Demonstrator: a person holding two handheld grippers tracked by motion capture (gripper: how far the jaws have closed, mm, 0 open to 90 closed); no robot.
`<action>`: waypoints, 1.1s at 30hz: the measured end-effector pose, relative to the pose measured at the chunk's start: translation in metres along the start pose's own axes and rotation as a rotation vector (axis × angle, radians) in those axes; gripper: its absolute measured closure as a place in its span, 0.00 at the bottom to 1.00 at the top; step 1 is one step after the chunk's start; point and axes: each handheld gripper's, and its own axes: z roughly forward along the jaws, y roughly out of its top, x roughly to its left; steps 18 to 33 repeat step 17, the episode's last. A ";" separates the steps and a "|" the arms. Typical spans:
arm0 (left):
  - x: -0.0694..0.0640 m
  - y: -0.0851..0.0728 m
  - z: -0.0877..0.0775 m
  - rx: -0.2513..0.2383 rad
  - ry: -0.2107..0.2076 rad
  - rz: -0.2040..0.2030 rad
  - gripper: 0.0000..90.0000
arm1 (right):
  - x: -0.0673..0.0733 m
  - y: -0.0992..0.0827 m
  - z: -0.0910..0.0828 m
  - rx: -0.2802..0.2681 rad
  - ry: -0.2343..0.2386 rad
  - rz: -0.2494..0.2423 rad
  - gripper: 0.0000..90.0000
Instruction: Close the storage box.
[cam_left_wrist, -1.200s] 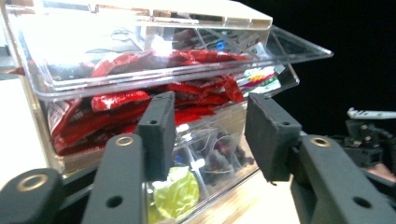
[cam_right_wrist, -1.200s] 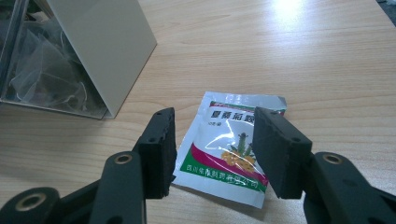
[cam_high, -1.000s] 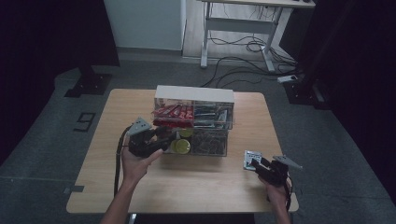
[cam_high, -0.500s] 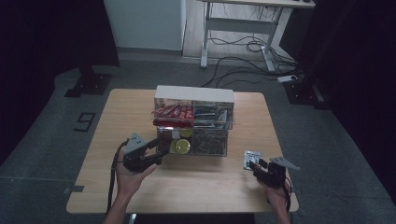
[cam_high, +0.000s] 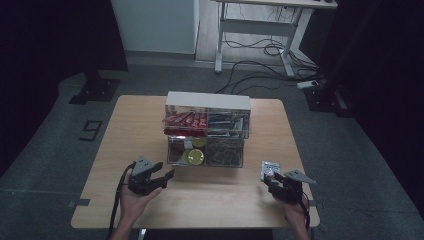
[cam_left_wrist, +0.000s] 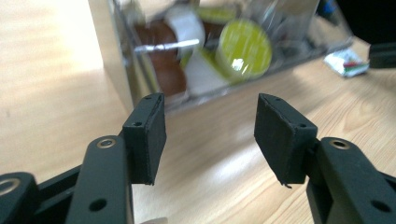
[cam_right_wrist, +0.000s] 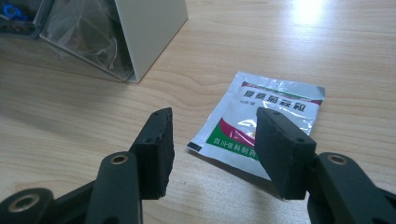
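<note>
A clear drawer cabinet (cam_high: 207, 129) stands mid-table; its lower left drawer (cam_left_wrist: 219, 51) holds round yellow-green capsules and brown ones. My left gripper (cam_high: 159, 177) hovers low over the table in front of that drawer, open and empty, its jaws having just been opening (cam_left_wrist: 210, 133). A silver, green and red sachet (cam_right_wrist: 259, 123) lies flat on the wood near the right edge (cam_high: 270, 169). My right gripper (cam_high: 274, 182) is open just short of it, the sachet showing between and beyond the jaws (cam_right_wrist: 212, 151), untouched.
The cabinet's upper drawers hold red packets (cam_high: 186, 120) and mixed items. The wooden table (cam_high: 130, 130) has bare room on both sides and along the front. A desk frame and cables (cam_high: 255, 47) sit on the floor beyond.
My left gripper has dropped from beside the lower drawer down and toward the front left of the table. The right gripper has stayed near the sachet.
</note>
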 end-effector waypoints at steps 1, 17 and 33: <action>0.001 -0.003 0.002 0.007 0.005 -0.003 0.48 | 0.001 0.000 0.000 0.002 0.000 -0.004 0.51; 0.006 -0.020 0.020 0.065 0.013 -0.018 0.47 | 0.012 0.000 0.000 -0.019 0.011 -0.061 0.47; 0.006 -0.020 0.020 0.065 0.013 -0.018 0.47 | 0.012 0.000 0.000 -0.019 0.011 -0.061 0.47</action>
